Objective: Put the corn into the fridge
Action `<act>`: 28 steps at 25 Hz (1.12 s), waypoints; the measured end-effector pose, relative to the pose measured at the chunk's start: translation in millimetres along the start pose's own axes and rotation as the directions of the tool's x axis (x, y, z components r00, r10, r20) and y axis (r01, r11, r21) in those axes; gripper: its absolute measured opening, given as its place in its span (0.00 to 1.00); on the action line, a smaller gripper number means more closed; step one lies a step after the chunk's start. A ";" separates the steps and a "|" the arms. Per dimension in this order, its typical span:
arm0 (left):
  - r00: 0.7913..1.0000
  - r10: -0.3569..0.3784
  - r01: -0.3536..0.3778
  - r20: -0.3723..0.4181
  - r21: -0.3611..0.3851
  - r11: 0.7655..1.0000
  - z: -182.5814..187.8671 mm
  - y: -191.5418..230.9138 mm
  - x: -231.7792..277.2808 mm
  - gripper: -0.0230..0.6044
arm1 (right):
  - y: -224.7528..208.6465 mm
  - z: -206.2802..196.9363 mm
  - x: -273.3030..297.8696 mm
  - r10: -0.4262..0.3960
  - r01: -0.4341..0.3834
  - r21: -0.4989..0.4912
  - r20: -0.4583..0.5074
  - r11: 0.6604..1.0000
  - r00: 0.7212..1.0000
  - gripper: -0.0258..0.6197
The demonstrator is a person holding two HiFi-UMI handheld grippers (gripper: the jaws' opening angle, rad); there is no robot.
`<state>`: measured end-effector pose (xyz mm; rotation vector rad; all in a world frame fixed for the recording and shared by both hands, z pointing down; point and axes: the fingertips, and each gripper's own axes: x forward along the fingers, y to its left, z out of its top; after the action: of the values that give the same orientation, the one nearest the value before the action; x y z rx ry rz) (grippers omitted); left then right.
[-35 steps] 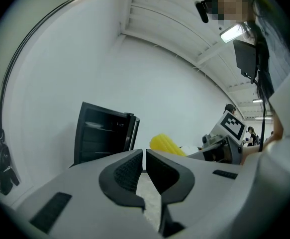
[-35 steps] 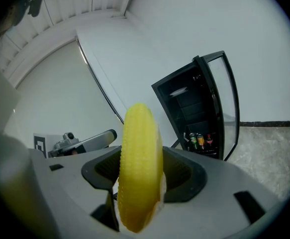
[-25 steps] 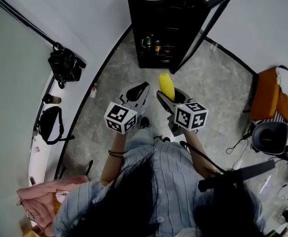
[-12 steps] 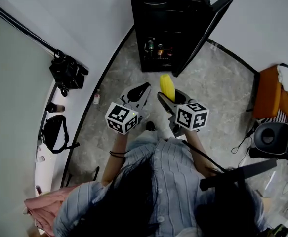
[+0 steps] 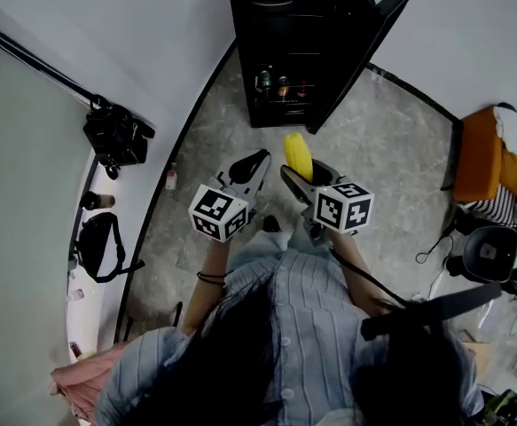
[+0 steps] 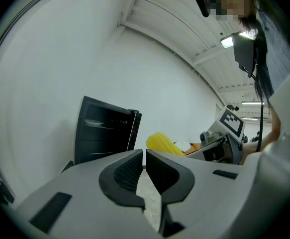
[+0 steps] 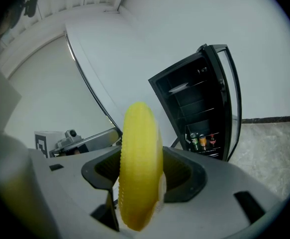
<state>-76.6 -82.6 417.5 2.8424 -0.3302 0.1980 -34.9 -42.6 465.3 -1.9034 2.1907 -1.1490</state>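
Grey marbled floor (image 5: 391, 149) bounded by a curved white wall. At the far side, a black fridge (image 5: 293, 25), door (image 5: 369, 47) swung wide open to the right, upper shelves dark and bare in the right gripper view. Off to the right edge, an orange seat (image 5: 478, 169); off to the left, by the wall, a black bag (image 5: 116, 131).

Below the fridge in the head view, a person in a striped shirt (image 5: 302, 327), both arms held forward, well short of the fridge.

Right gripper (image 5: 309, 174): clamped on the corn (image 7: 140, 168), one jaw on each flank of the cob. Yellow cob upright, its lower part between the jaws, its rounded tip rising clear above them and pointing toward the open fridge.

Left gripper (image 6: 144, 156): jaws pressed nearly together, only a thin slit between the ribbed pads, nothing held. Just beside the right one, to its left, at about the same height.

Smallest: a few bottles and cans (image 5: 280, 85) on the fridge's bottom shelf.
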 end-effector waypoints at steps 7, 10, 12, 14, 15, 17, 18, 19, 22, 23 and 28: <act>0.999 0.034 -0.034 -0.015 -0.032 0.999 -13.3 13.3 3.9 0.05 | -6.6 -6.1 10.0 0.018 -0.020 -0.030 -0.043 0.999 0.999 0.42; 0.998 0.063 -0.063 -0.013 -0.052 0.997 -14.5 25.9 7.7 0.05 | -13.2 -4.7 17.3 0.026 -0.027 -0.027 -0.064 0.999 0.998 0.42; 0.997 0.078 -0.079 -0.010 -0.065 0.995 -15.6 33.5 11.3 0.05 | -20.9 -1.9 24.3 0.026 -0.028 -0.020 -0.077 0.999 0.997 0.42; 0.996 0.093 -0.093 -0.009 -0.075 0.993 -17.0 40.5 18.0 0.05 | -31.1 4.0 32.2 0.027 -0.029 -0.020 -0.088 0.999 0.996 0.42; 0.995 0.101 -0.102 -0.010 -0.079 0.992 -17.8 43.6 21.9 0.05 | -36.1 7.7 35.7 0.030 -0.032 -0.022 -0.094 0.999 0.995 0.42; 0.993 0.119 -0.120 -0.015 -0.086 0.989 -19.2 49.7 30.8 0.05 | -45.8 16.2 41.5 0.039 -0.041 -0.024 -0.105 0.999 0.994 0.42; 0.992 0.126 -0.127 -0.018 -0.086 0.988 -19.7 52.9 36.2 0.05 | -51.2 21.1 44.6 0.042 -0.045 -0.025 -0.110 0.999 0.993 0.42; 0.991 0.130 -0.132 -0.021 -0.085 0.988 -20.2 56.4 42.5 0.05 | -57.3 26.3 47.9 0.043 -0.047 -0.026 -0.115 0.999 0.992 0.42; 0.990 0.136 -0.139 -0.036 -0.079 0.987 -24.4 70.7 65.3 0.05 | -79.8 41.3 62.7 0.041 -0.045 -0.027 -0.128 0.999 0.991 0.42; 0.990 0.138 -0.141 -0.040 -0.079 0.987 -26.0 76.6 73.7 0.05 | -88.3 45.7 68.9 0.039 -0.043 -0.026 -0.132 0.999 0.990 0.42; 0.991 0.134 -0.136 -0.024 -0.079 0.988 -22.0 92.7 110.9 0.05 | -123.8 62.1 88.1 0.033 -0.033 0.001 -0.134 0.999 0.990 0.42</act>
<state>5.6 -185.9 480.2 2.7391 -0.5155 0.2321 76.3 -148.1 523.8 -1.8331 2.2798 -1.3072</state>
